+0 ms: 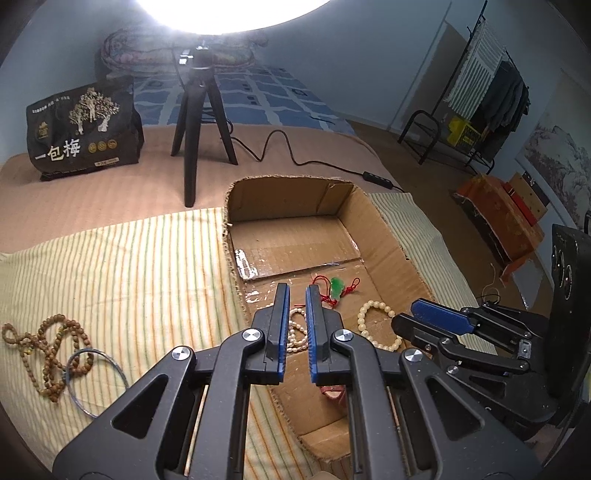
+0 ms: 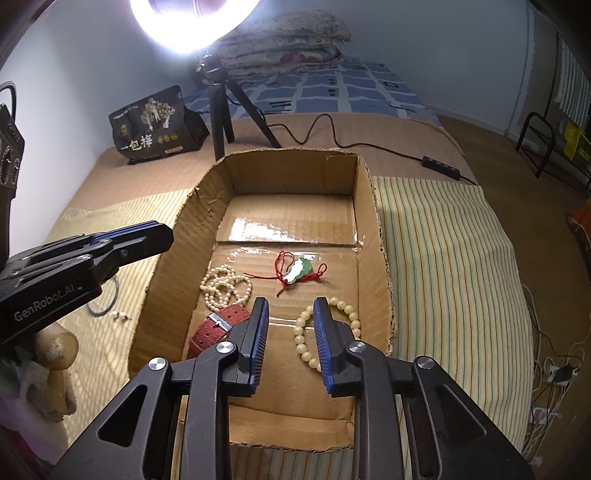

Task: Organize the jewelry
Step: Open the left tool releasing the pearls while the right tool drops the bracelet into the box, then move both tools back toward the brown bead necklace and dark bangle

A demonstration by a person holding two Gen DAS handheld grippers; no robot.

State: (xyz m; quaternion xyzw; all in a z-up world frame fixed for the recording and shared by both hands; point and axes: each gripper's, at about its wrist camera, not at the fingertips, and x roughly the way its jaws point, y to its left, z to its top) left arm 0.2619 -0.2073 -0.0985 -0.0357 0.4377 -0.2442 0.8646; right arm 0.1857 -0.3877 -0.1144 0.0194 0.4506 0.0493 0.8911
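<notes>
Nearest the lens, right gripper [image 2: 290, 303] poised over the near end of an open cardboard box [image 2: 373, 236], jaws parted a little with nothing between them, the right finger crossing above a cream bead bracelet [image 2: 354, 316] lying on the box floor. Beside it, left gripper [image 1: 297, 291] hanging over the box's left wall, blue pads drawn close to a narrow slit and gripping nothing. On the box floor, toward the left wall, a red woven strap [image 2: 218, 326] and, just beyond it, a coiled strand of small pearls [image 2: 221, 286]. Farther in, a green pendant on red cord [image 2: 301, 271], apart from the beads. Outside the box, on the striped yellow cloth [image 1: 129, 266] to the left, a brown bead necklace [image 1: 48, 343] overlapping a thin metal bangle [image 1: 96, 382]. Beyond the cloth, on the tan bedspread, a black tripod [image 1: 199, 122] under a glaring ring light [image 2: 173, 22], its cable trailing right. Alongside, a black snack bag [image 1: 83, 127] printed with gold trees. At the back, folded quilts [image 2: 284, 40] stacked against the pale wall.
</notes>
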